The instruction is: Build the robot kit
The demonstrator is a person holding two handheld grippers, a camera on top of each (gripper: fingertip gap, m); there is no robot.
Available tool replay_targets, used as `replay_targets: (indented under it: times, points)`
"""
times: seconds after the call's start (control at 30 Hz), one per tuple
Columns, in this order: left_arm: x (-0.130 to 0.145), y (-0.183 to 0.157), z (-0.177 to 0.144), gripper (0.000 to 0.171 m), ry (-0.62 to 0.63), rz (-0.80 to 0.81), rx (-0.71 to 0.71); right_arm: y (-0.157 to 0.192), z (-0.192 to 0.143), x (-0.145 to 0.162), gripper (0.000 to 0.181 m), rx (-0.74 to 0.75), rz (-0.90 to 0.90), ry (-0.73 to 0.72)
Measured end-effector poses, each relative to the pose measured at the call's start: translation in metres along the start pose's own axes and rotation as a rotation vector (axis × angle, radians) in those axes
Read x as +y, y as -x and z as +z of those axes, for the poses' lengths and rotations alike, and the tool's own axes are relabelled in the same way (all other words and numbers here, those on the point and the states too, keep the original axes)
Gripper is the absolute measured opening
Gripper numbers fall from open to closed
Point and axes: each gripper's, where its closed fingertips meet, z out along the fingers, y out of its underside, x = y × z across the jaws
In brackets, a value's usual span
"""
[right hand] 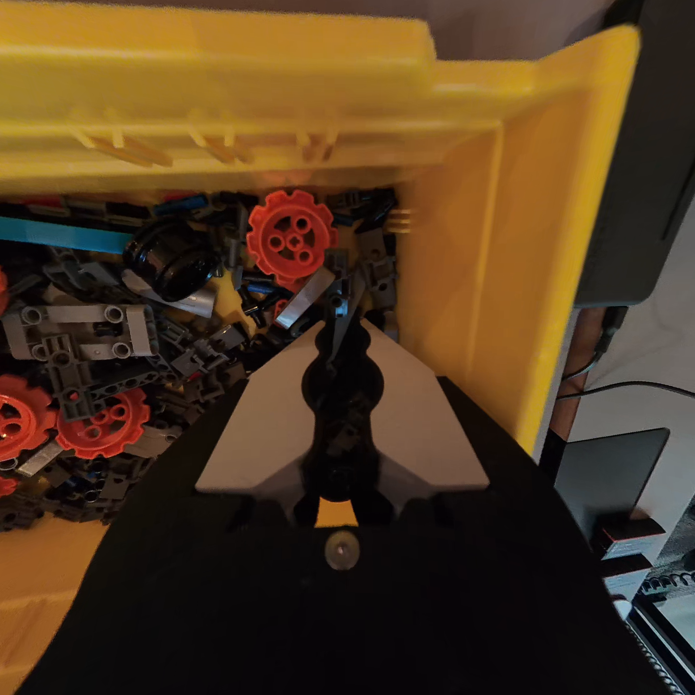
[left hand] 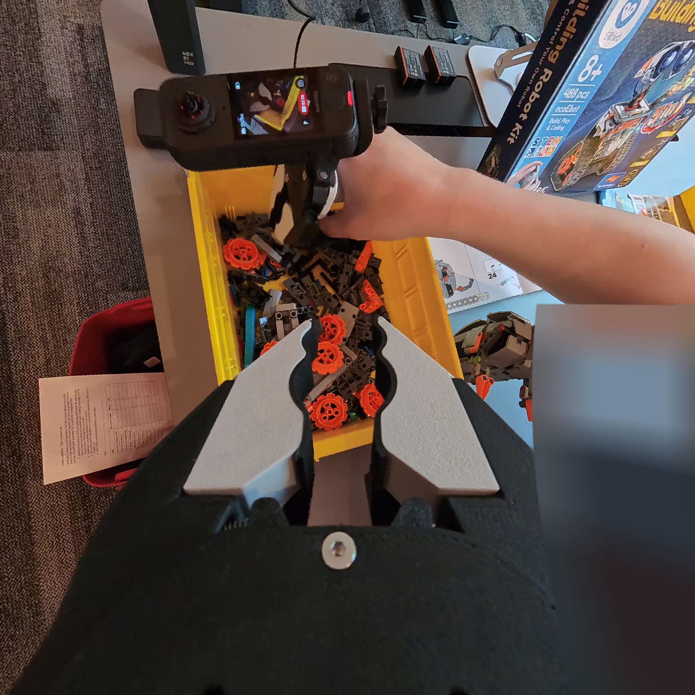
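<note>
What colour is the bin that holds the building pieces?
Yellow; the bin shows best in the left wrist view.

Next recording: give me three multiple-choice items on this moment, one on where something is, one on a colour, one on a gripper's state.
1. Where is the right gripper?
A. Down in the yellow bin, at a corner
B. Over the red bin
C. On the kit box

2. What colour are the toothed wheels in the bin?
A. Teal
B. Orange-red
C. Grey

3. How does the left gripper stand?
A. Shut on a wheel
B. Shut on a beam
C. Open, holding nothing

Answers:
1 A: the right wrist view shows yellow walls close around its fingers.
2 B: several orange-red wheels lie among the dark parts.
3 C: a clear gap shows between its grey fingers, above the near end of the bin.
</note>
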Motion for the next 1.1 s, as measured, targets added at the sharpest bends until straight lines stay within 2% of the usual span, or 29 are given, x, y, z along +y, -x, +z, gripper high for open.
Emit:
replay_targets:
  times: [0.13,0.23,0.3,0.43,0.67,0.77,0.8,0.93,1.1]
  points:
    - [0.0,0.0,0.001,0.026,0.005,0.0,0.0,0.006,0.002,0.003,0.016,-0.05,0.056,0.003]
    - [0.001,-0.001,0.001,0.026,0.006,0.003,0.001,0.005,0.003,0.003,0.013,-0.067,0.091,-0.004]
    - [0.001,-0.001,0.001,0.026,0.006,0.005,0.002,0.003,0.003,0.004,0.008,-0.05,0.079,0.003]
    - [0.001,-0.003,0.001,0.026,0.007,0.01,0.003,-0.001,0.0,0.012,0.013,0.058,-0.04,0.032]
    - [0.001,-0.003,0.001,0.026,0.01,0.013,0.001,0.003,0.003,0.015,0.016,0.025,0.007,0.028]
    - [0.001,-0.003,0.001,0.026,0.011,0.011,0.0,0.007,0.003,0.017,0.018,-0.018,0.03,0.033]
    - [0.001,-0.003,0.001,0.026,0.012,0.012,0.0,0.009,0.002,0.016,0.01,-0.026,0.027,0.019]
    - [0.001,-0.003,0.002,0.026,0.011,0.014,0.002,0.023,-0.002,0.016,0.008,-0.155,0.069,-0.023]
    - [0.001,-0.003,0.001,0.026,0.01,0.011,0.002,0.033,-0.031,0.012,0.007,-0.338,0.18,-0.135]
